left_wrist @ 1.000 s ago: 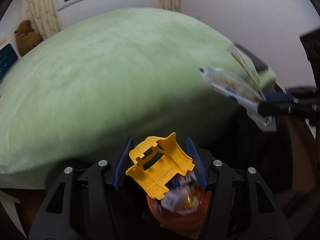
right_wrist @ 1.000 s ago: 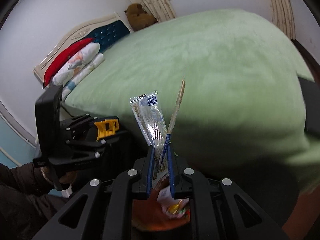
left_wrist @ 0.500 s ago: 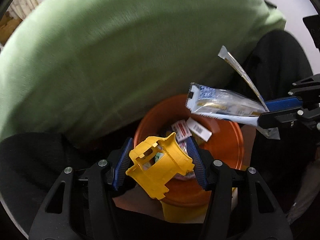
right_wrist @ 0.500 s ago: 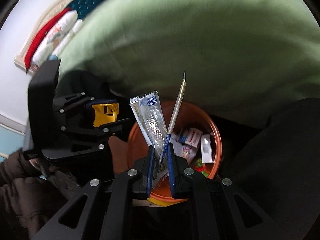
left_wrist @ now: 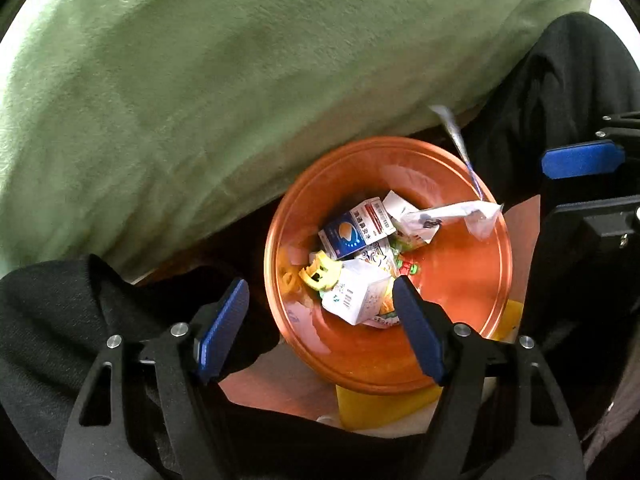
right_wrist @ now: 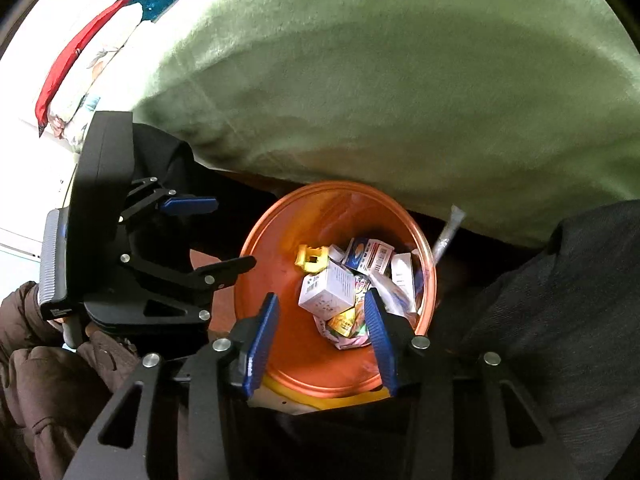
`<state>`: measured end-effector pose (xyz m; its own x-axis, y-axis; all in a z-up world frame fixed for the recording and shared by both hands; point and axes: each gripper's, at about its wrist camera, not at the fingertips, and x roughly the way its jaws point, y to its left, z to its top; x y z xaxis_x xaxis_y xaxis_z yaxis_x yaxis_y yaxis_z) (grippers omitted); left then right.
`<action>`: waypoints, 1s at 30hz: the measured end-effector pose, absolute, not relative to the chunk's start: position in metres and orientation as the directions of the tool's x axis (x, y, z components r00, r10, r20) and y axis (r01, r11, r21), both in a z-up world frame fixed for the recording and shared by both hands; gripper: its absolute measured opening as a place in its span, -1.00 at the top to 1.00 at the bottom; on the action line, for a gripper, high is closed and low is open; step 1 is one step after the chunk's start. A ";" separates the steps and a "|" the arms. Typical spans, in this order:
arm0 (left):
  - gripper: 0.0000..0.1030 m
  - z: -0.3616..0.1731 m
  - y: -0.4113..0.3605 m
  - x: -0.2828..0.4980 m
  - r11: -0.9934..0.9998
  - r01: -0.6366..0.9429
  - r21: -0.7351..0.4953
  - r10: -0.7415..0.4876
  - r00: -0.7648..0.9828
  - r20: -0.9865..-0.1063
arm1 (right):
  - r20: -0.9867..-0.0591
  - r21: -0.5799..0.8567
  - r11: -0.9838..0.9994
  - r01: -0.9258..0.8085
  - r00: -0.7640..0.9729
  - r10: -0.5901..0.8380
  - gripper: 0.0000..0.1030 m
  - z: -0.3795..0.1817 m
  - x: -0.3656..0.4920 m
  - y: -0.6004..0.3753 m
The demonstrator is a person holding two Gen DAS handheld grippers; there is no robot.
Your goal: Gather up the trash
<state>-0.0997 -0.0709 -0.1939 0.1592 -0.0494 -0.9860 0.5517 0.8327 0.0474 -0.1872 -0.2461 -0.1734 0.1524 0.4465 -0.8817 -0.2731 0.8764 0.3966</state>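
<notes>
Both tools first: your left tool point(left_wrist: 320, 300) hangs nose-down right over the orange bin point(left_wrist: 472, 280), jaws opening w/ nothing between the blue pads point(left_wrist: 224, 320), so it's let go. Your right tool point(right_wrist: 320, 312) tilts in from the other side, jaws also opening, nothing gripped either. Holding both above the bin mouth makes sense: whatever drops goes straight in, no aim needed.

Biggest thing around is the bed w/ the green blanket point(left_wrist: 240, 80). Its edge overhangs just behind the bin, so the bin sits tucked close to it, prob. for a short carry from bed to bin. Dark fabric point(left_wrist: 48, 320) on both sides looks like your own clothing, and your brown sleeve point(right_wrist: 40, 380) shows behind the left tool in the right view.

Inside the bin, trash is piled at the bottom: a white box point(left_wrist: 356, 296) on top, a blue-white carton point(left_wrist: 354, 234) beside it, and the yellow plastic piece point(left_wrist: 320, 276) lying loose against the box. A crumpled clear wrapper point(left_wrist: 452, 216) is draped at the bin's rim on the right-tool side, w/ a thin sachet strip point(left_wrist: 456, 136) sticking up over the rim. Can't tell if that strip is fully inside; it may hang out. My read: this drop is basically done, but check the strip.
</notes>
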 end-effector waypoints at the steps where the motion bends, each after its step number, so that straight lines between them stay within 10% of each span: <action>1: -0.41 -0.191 -0.069 -0.100 0.838 0.544 0.045 -0.055 0.166 -0.985 | -0.877 0.401 0.875 -0.270 0.163 0.452 0.14 -0.169 -0.186 -0.249; 5: -0.41 -0.163 -0.061 -0.097 0.855 0.516 0.046 -0.096 0.245 -0.965 | -0.815 0.433 0.850 -0.299 0.274 0.511 0.12 -0.124 -0.184 -0.263; 12: -0.71 -0.047 -0.033 -0.065 0.921 0.385 0.055 -0.201 0.593 -0.779 | -0.580 0.358 0.869 -0.343 0.647 0.494 -0.69 -0.013 -0.157 -0.295; 21: -0.80 0.012 -0.033 0.024 0.980 0.199 0.009 -0.154 0.787 -0.597 | -0.441 0.223 0.941 -0.256 0.834 0.331 -0.79 0.025 -0.063 -0.288; 30: -0.80 0.003 -0.049 0.125 0.994 0.109 0.004 -0.084 0.794 -0.603 | -0.377 -0.016 0.986 -0.167 0.914 0.149 -0.89 0.016 0.034 -0.249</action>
<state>0.1254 -0.0493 0.0030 0.7935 -0.0841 -0.6027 0.1087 0.9941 0.0044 0.0339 -0.2490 0.0157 0.9144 0.1486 -0.3767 -0.1667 0.9859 -0.0159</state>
